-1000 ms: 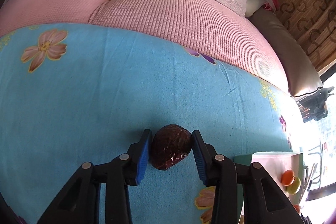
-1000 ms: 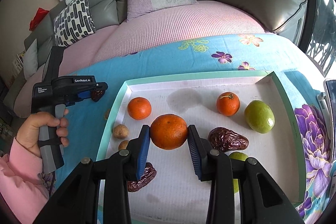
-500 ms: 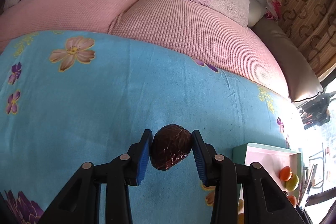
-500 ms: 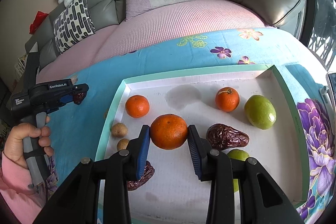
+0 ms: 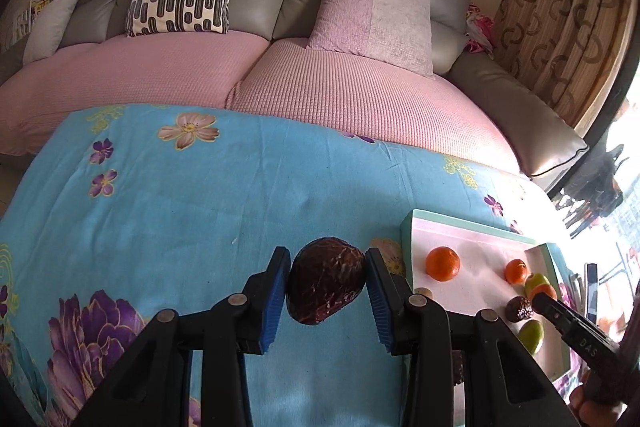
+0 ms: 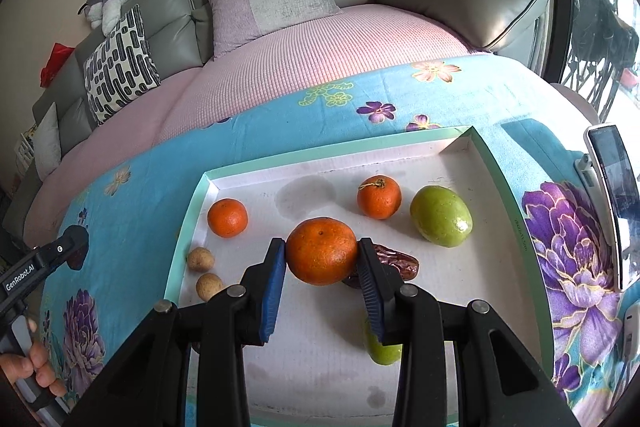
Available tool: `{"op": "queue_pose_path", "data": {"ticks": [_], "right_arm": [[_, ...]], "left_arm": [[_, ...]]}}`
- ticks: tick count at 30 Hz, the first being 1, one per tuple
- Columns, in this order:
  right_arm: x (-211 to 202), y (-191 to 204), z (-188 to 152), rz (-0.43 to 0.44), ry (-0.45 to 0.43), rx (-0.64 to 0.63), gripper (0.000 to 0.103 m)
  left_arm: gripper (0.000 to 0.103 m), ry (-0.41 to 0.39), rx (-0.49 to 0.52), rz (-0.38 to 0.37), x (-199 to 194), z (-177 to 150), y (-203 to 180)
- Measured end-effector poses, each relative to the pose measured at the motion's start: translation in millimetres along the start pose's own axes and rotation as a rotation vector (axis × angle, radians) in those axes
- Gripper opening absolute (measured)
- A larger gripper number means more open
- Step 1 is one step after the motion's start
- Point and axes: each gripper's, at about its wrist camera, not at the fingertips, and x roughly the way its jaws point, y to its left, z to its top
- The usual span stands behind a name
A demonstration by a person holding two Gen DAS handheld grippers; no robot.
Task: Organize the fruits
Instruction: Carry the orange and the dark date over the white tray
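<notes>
My left gripper is shut on a dark brown wrinkled date, held above the blue flowered cloth, left of the tray. My right gripper is shut on a large orange above the white tray with a green rim. In the tray lie two smaller oranges, a green fruit, a second green fruit partly under my right finger, a brown date and two small tan fruits.
A blue flowered cloth covers the table. Behind it stands a grey sofa with a pink cover and cushions. A phone stands at the table's right edge. A hand holds the left gripper's handle.
The left gripper has swung back and tilted up with the date, so the sofa back and the tray show now. The right gripper holds the orange steady while its view shifted slightly.
</notes>
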Motion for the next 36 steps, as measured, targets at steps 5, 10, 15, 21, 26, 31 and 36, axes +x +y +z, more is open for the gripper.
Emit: {"op": "queue_pose_path", "data": {"ticks": [5, 10, 15, 21, 26, 31, 36], "right_arm": [[-15.9, -3.6, -1.9, -0.019, -0.028, 0.001, 0.038], [-30.3, 0.3, -6.4, -0.039, -0.049, -0.03, 0.038], [-42.0, 0.4, -15.5, -0.046, -0.059, -0.051, 0.038], [-51.7, -10.5, -33.6, -0.061, -0.046, -0.047, 0.038], [-51.5, -17.8, -47.5, -0.054, -0.015, -0.046, 0.038], [-40.9, -17.3, -53.5, -0.041, 0.026, -0.055, 0.038], [-29.8, -14.8, -56.3, -0.029, 0.058, -0.069, 0.038]], "left_arm": [[0.041, 0.016, 0.071, -0.059, -11.5, -23.4, -27.8], [0.041, 0.039, 0.116, -0.111, -16.9, -47.0, -46.0], [0.041, 0.072, 0.184, -0.134, -15.4, -64.6, -68.3], [0.041, 0.102, 0.215, -0.161, -12.8, -81.1, -82.3], [0.041, 0.121, 0.234, -0.16, -9.3, -89.4, -88.1], [0.041, 0.146, 0.245, -0.148, -2.2, -95.0, -91.8], [0.041, 0.166, 0.241, -0.135, 6.4, -96.6, -91.2]]}}
